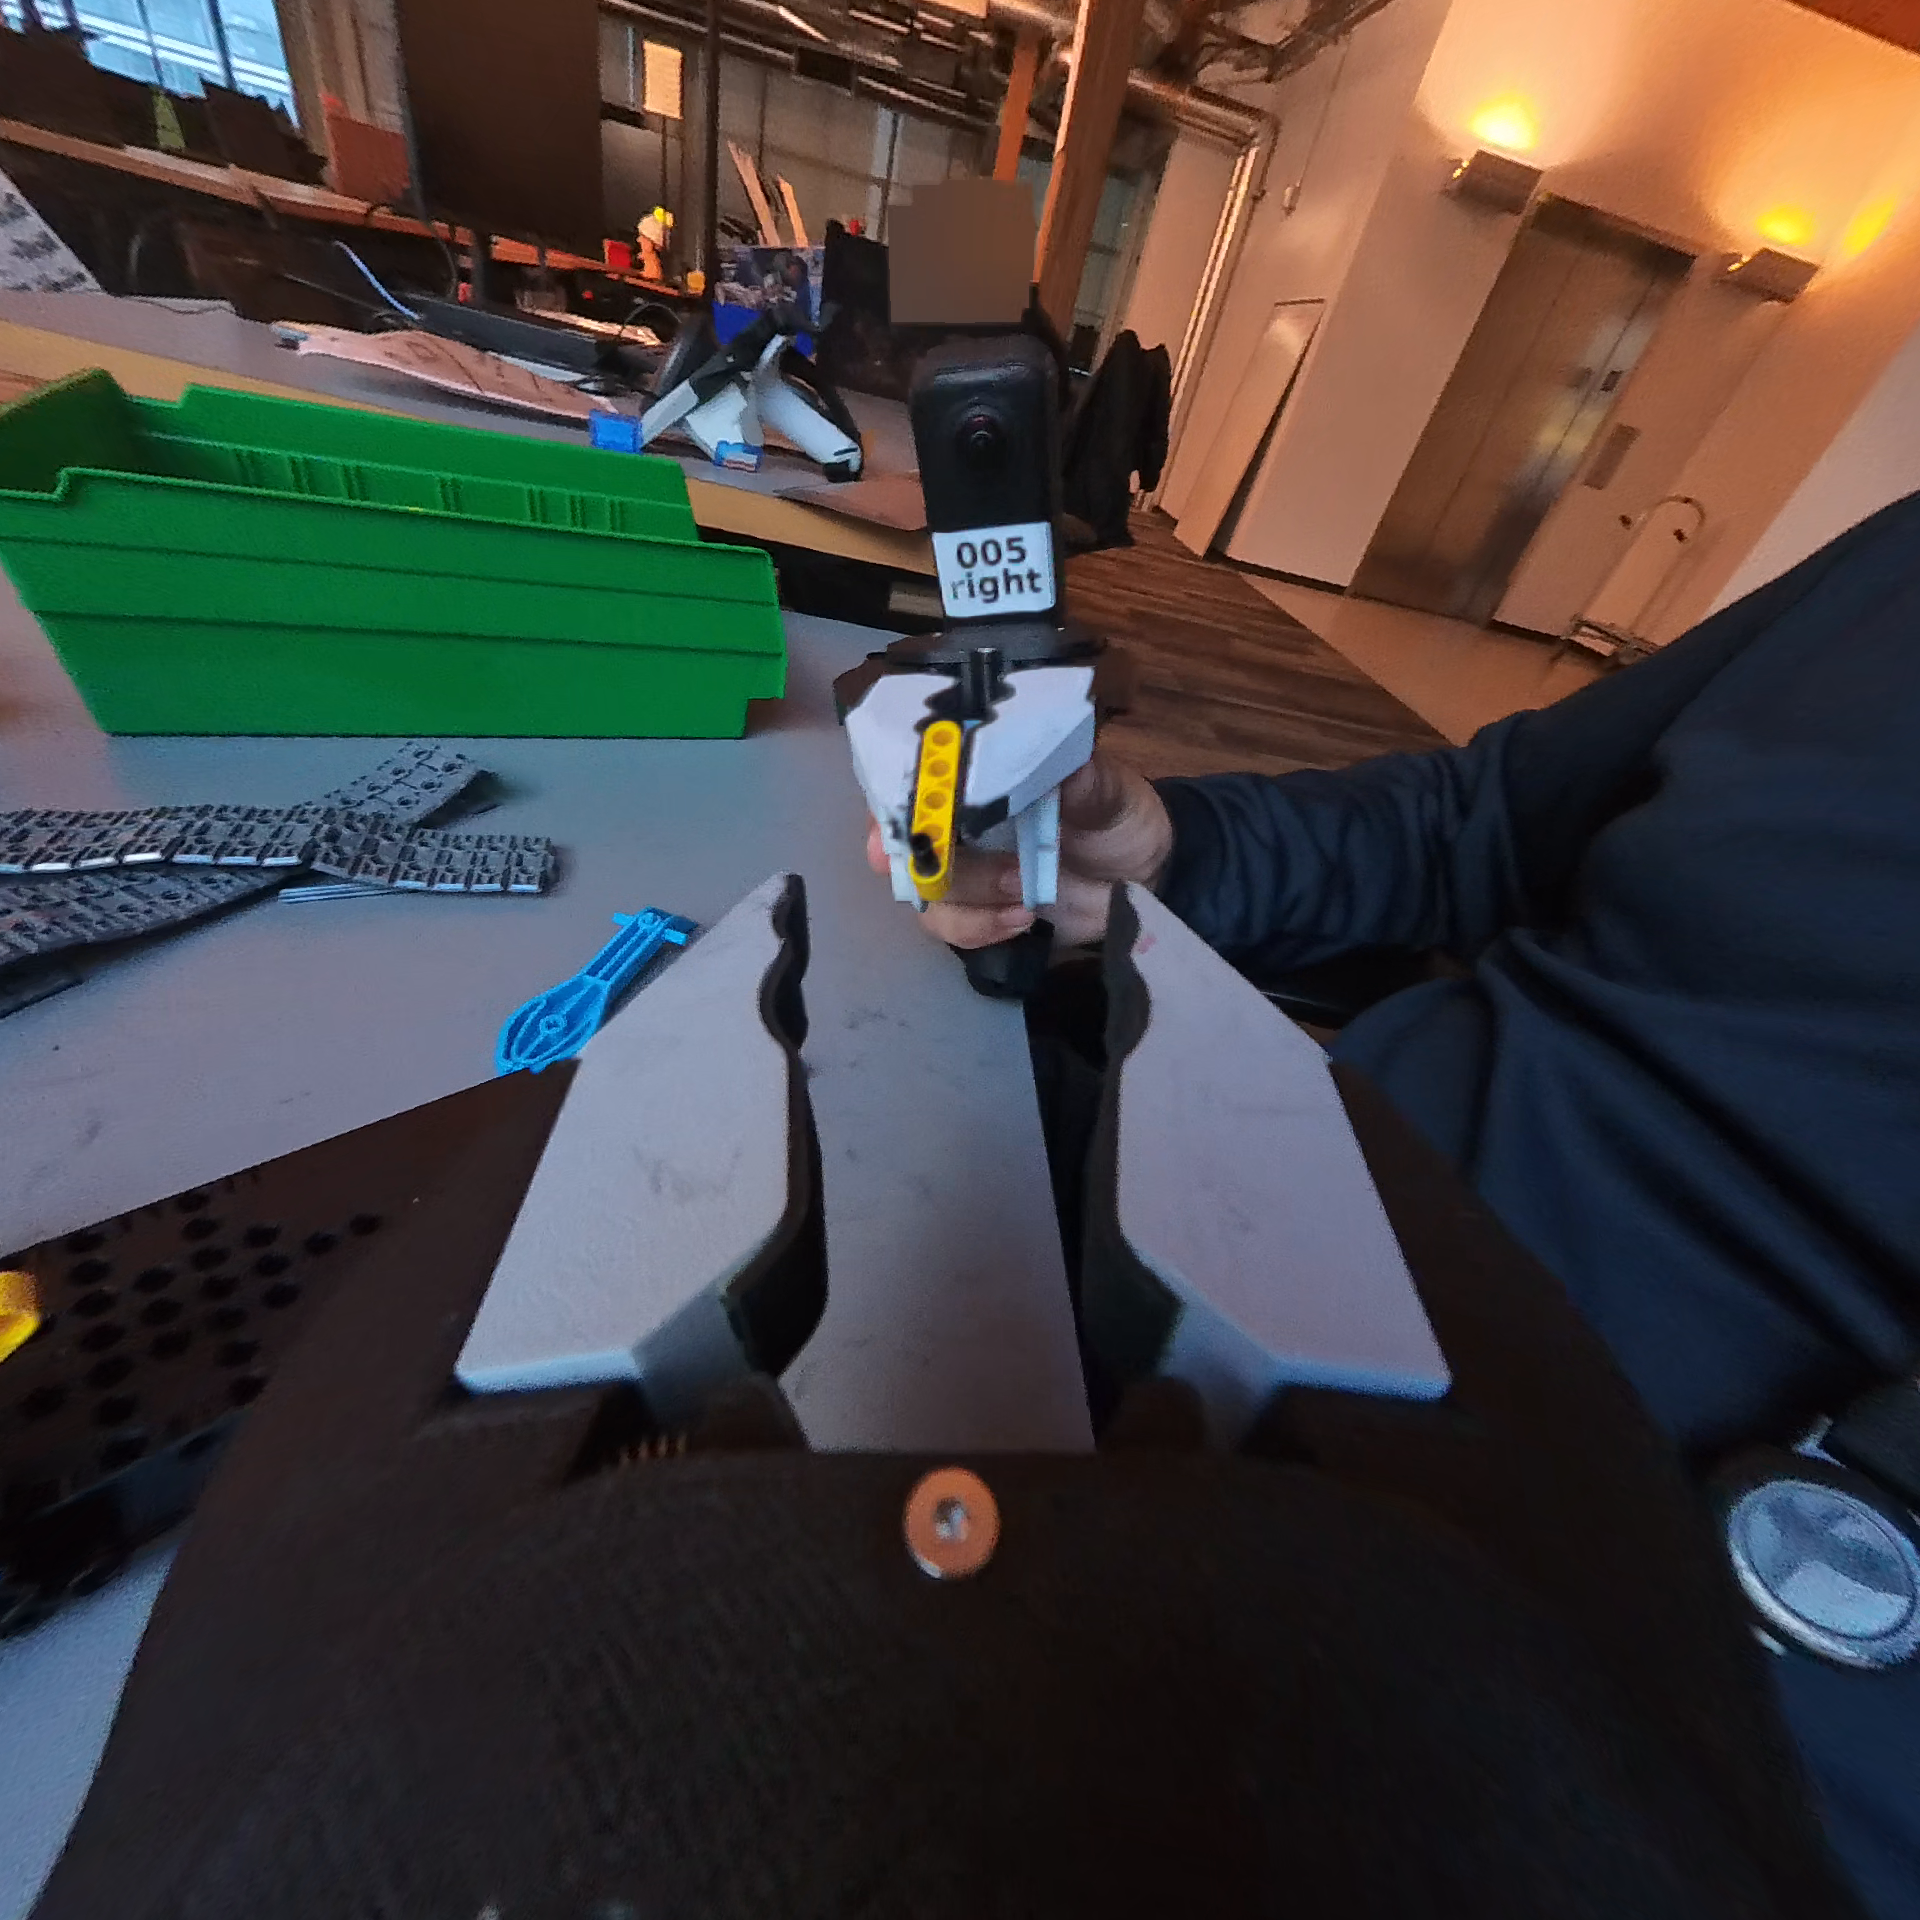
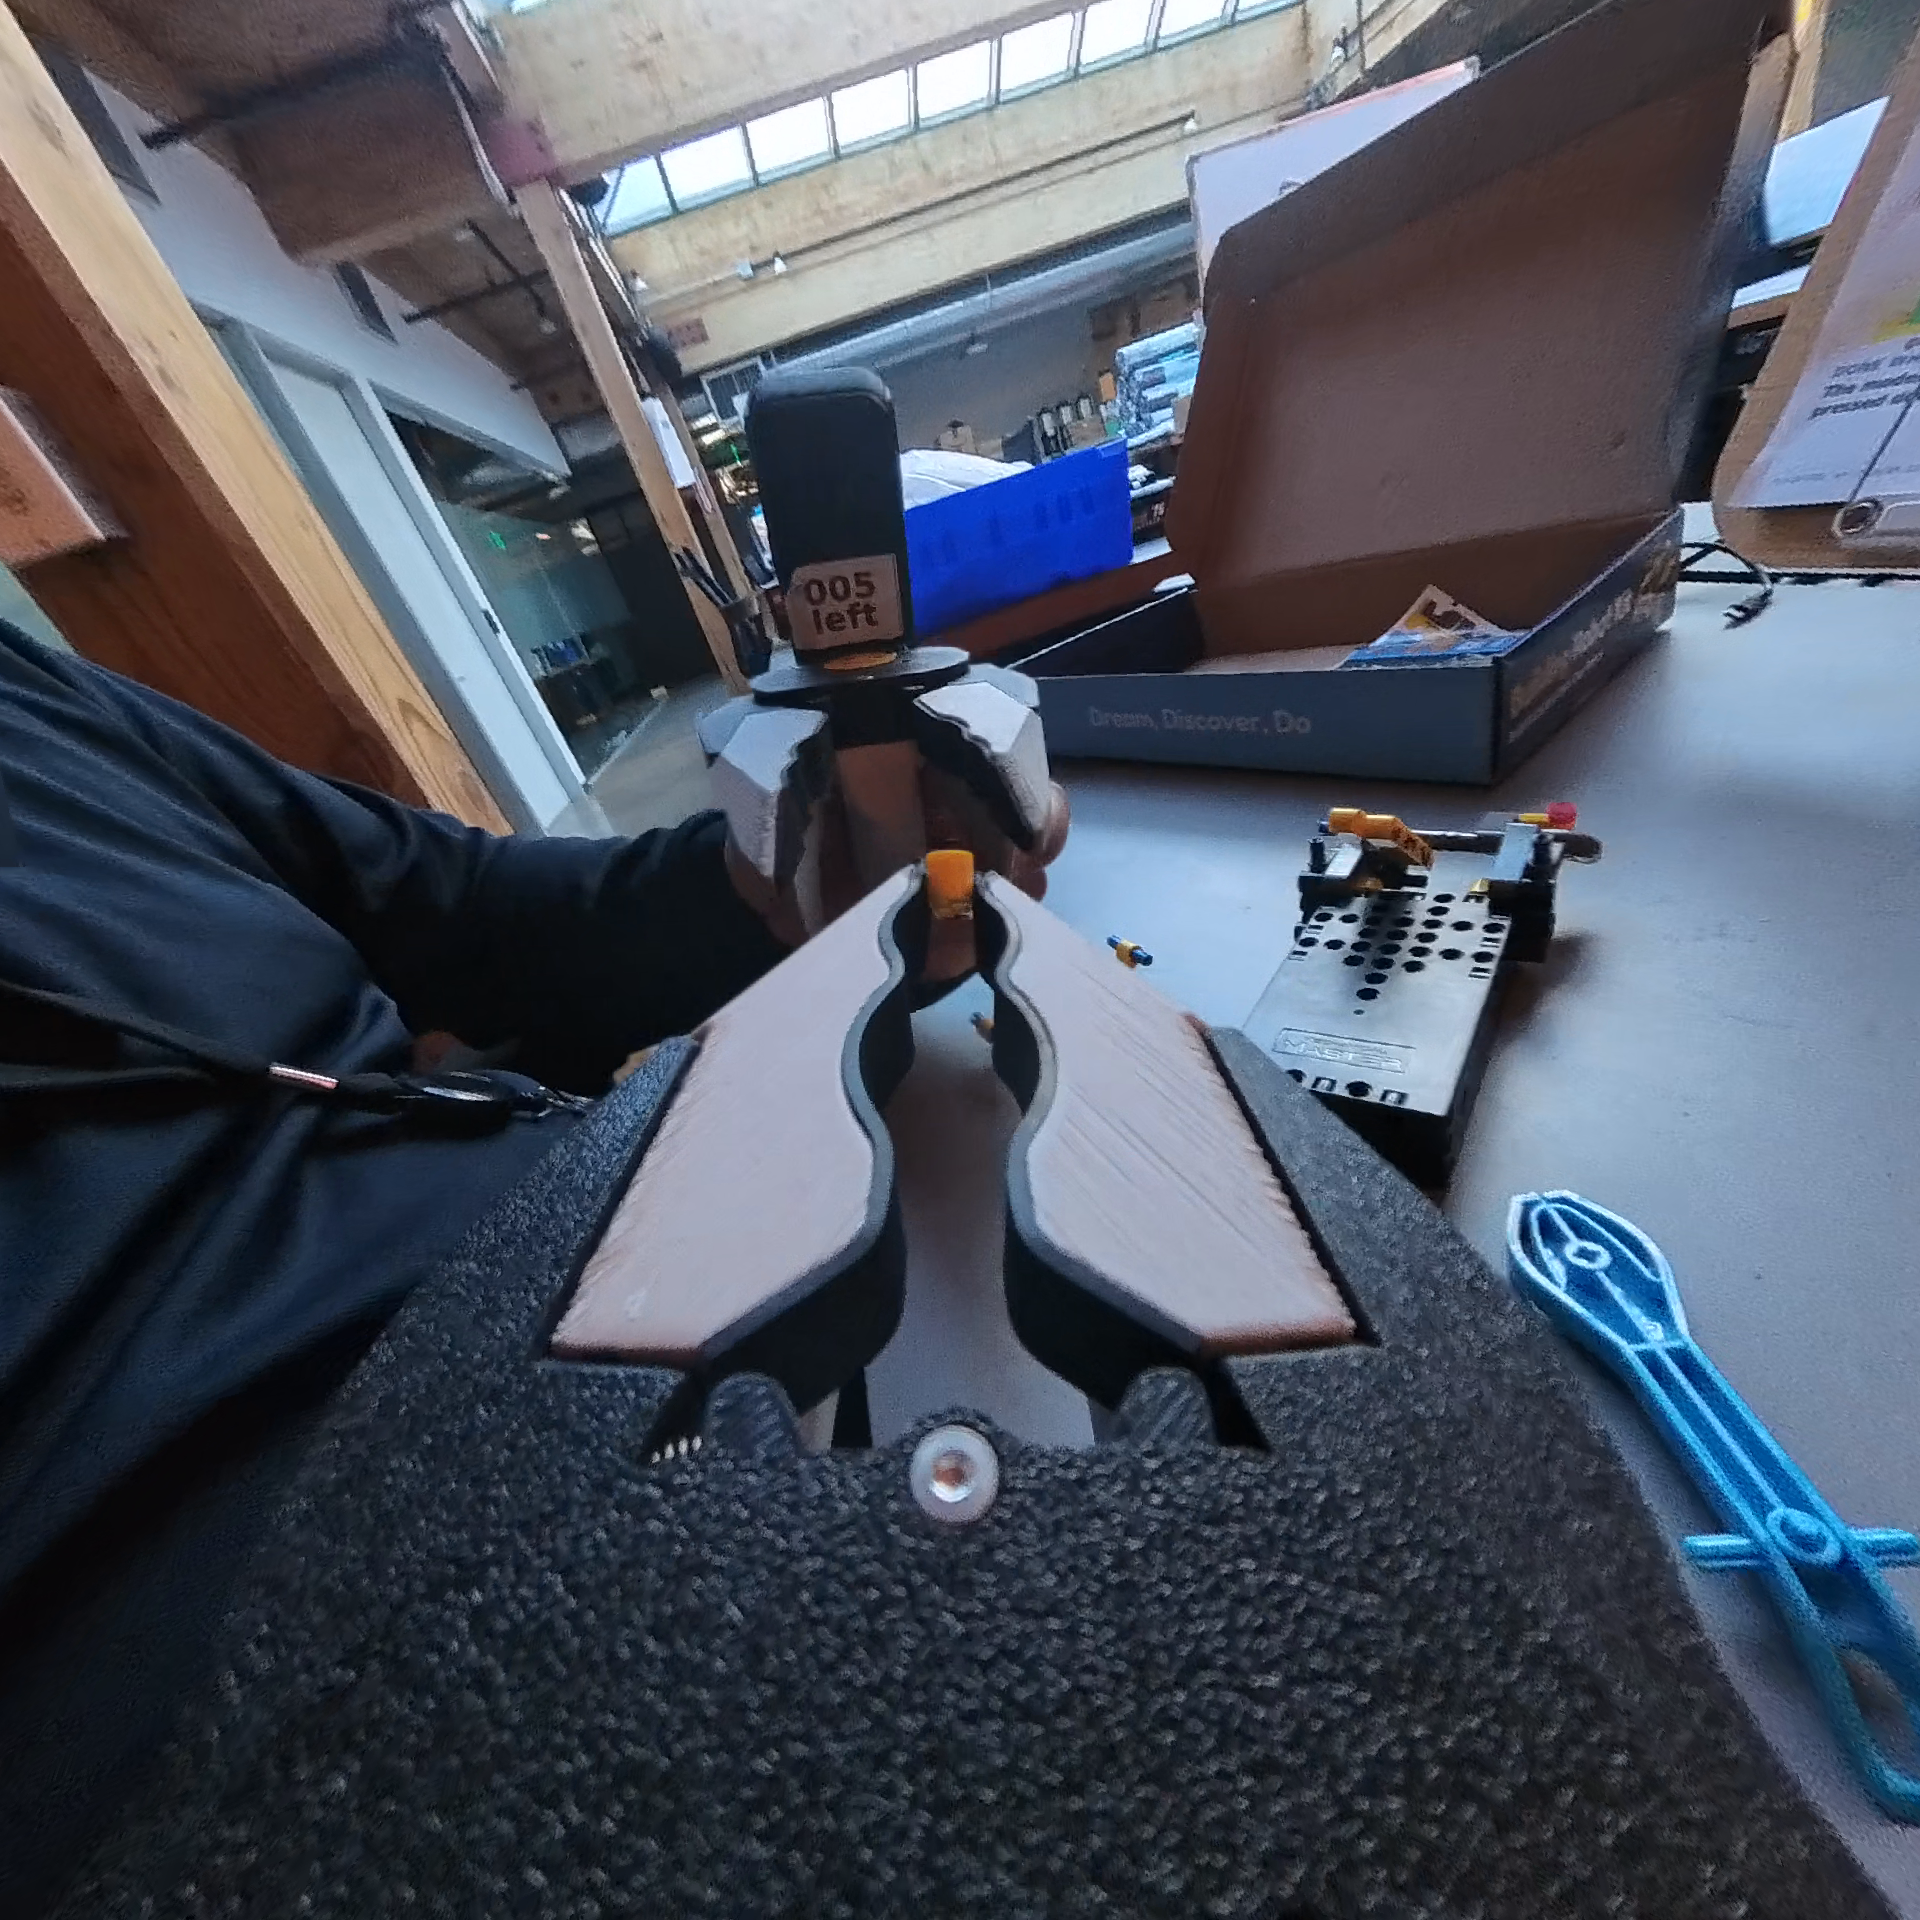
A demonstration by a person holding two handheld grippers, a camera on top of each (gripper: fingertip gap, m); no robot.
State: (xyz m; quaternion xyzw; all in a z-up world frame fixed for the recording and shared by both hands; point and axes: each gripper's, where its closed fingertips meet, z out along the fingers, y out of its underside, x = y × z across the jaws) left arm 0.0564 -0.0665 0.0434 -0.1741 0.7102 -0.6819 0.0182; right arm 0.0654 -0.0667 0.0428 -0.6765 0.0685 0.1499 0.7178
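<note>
My right gripper is shut on a yellow beam with holes, pinched at the fingertips and held in the air. In the left wrist view the right gripper faces me, with the yellow beam upright between its white fingers. My left gripper is open and empty, its jaws wide apart, just in front of the beam and pointing at it. It also shows in the right wrist view, open, a hand behind it. A black perforated plate with a small black and yellow assembly lies to the right.
A blue plastic tool lies on the grey table, also seen in the right wrist view. Stacked green bins and black tread strips are at the left. An open cardboard box stands behind. Small pins lie loose. Only a small space, under 4 cm, lies between the two pairs of fingers.
</note>
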